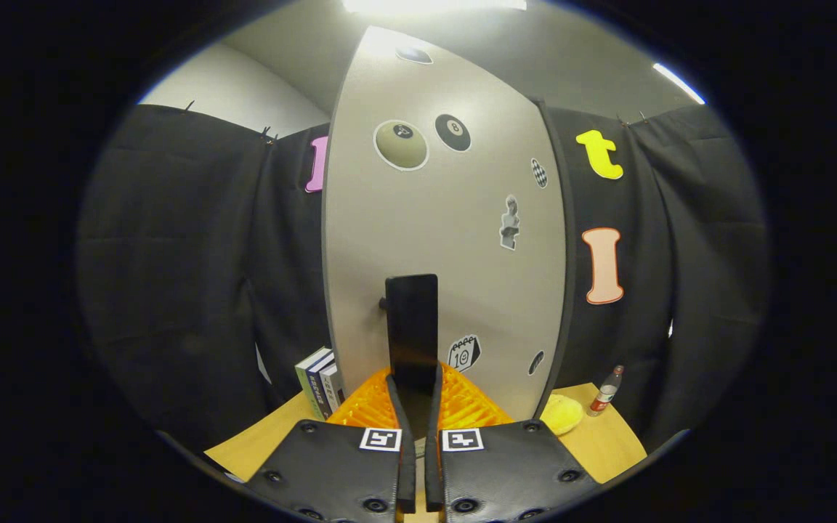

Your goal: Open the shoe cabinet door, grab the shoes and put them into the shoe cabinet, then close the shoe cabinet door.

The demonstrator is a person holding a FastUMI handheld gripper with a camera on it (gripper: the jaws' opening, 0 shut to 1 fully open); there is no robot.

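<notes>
In your gripper view, the gripper (416, 388) has its ribbed fingers (371, 410) clamped on the flat black handle (412, 330), a slim upright slab standing off the shoe cabinet door (447, 240). That door is a smooth, matte grey panel dotted with stickers, and it fills the space just ahead of you. To its left, a few books (319, 388) stand upright on the wooden table (607, 443). To its right lie a soft yellow cloth (562, 414) and a small bottle (606, 392).
</notes>
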